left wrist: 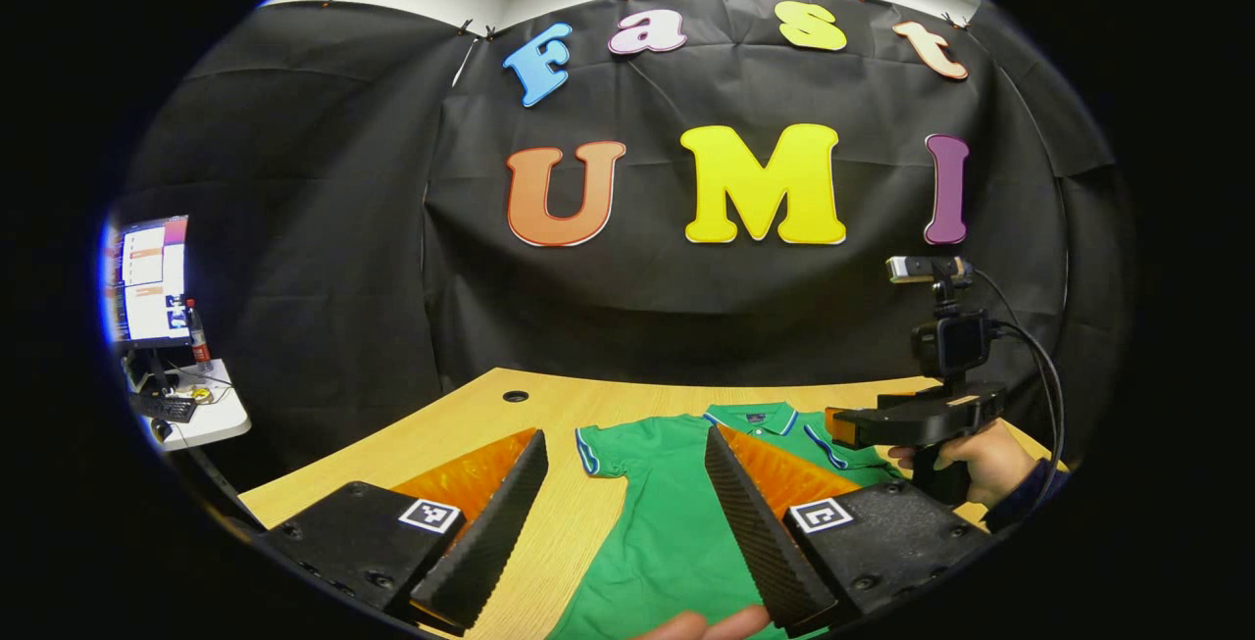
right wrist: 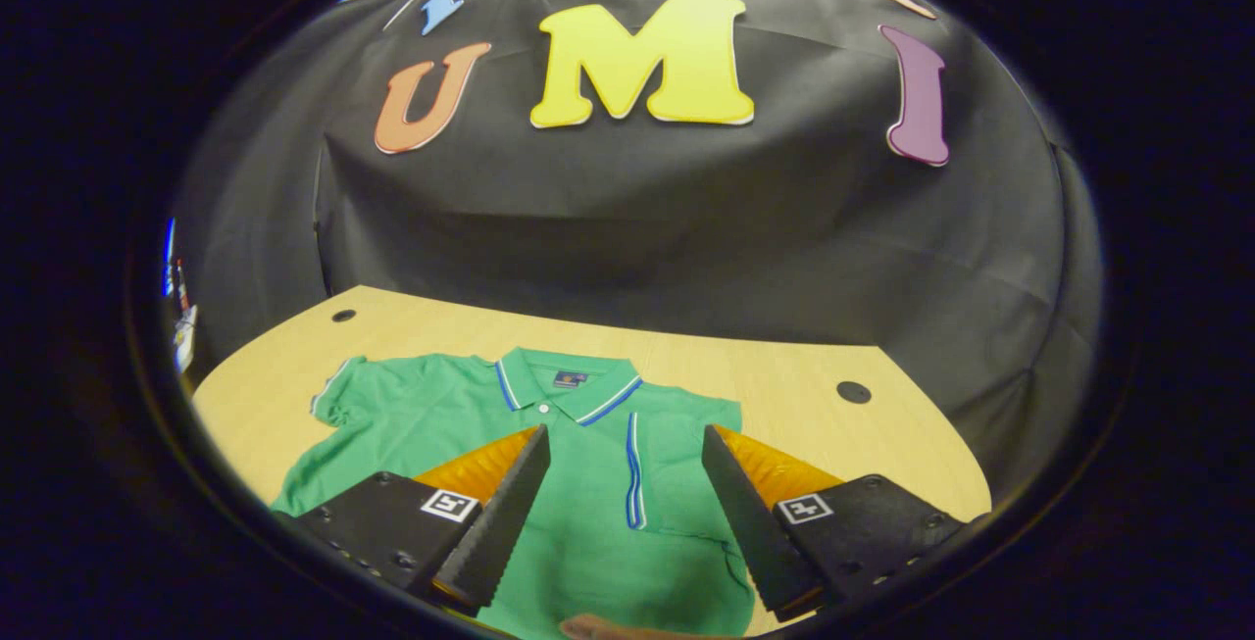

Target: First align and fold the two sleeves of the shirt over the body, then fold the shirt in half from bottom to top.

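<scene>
Both grippers, left (left wrist: 625,522) and right (right wrist: 620,517), hung released at lower centre above the green blue-trimmed polo shirt (right wrist: 588,483) on the pale wooden table (right wrist: 784,366), apparently poised for sleeve folding.

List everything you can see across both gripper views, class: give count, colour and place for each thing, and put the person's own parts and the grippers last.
polo shirt: one, green with blue-and-white trim, flat on the table, right sleeve already folded in, left sleeve spread out
table: one, light wood, two cable holes
monitor: one, lit, on a white side desk, far left
bottle: one, beside the monitor
hand: one, holding the right gripper
left gripper: fingers open, above the shirt
right gripper: fingers open, above the shirt
</scene>
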Demonstrator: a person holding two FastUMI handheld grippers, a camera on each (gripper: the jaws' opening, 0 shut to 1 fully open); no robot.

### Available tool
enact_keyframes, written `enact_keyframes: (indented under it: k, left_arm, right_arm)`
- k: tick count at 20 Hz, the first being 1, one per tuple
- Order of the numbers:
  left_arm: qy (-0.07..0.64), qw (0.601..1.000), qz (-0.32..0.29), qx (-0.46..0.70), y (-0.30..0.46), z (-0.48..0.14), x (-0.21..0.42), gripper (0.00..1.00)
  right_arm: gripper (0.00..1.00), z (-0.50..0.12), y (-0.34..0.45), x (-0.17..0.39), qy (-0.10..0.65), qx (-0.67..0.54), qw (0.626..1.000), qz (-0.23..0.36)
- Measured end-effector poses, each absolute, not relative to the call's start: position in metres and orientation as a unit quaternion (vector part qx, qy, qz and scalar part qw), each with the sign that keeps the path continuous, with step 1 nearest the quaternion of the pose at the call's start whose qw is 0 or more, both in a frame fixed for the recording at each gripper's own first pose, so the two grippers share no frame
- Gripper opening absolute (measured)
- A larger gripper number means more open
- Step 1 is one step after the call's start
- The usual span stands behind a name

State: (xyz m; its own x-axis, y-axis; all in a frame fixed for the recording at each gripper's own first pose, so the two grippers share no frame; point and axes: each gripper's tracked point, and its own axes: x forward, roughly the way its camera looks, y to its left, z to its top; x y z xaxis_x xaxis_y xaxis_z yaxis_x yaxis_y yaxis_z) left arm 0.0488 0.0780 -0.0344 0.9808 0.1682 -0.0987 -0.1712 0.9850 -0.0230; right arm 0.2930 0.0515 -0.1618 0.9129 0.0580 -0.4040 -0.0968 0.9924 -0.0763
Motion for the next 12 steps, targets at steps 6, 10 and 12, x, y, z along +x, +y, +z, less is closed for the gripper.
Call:
enact_keyframes:
  k: [6, 10, 12]
  left_arm:
    - [0.065, 0.995, 0.081, 0.000, 0.064, -0.051, 0.064, 1.00]
    - [0.079, 0.994, 0.078, -0.009, 0.057, -0.065, 0.073, 1.00]
    - [0.076, 0.994, 0.077, -0.019, 0.054, -0.067, 0.081, 1.00]
  right_arm:
    - [0.95, -0.103, 0.033, 0.214, 0.133, -0.072, 0.987, 0.046]
    - [0.95, -0.065, 0.005, 0.146, 0.071, -0.082, 0.993, 0.047]
    - [0.96, -0.059, -0.009, 0.112, 0.044, -0.093, 0.993, 0.054]
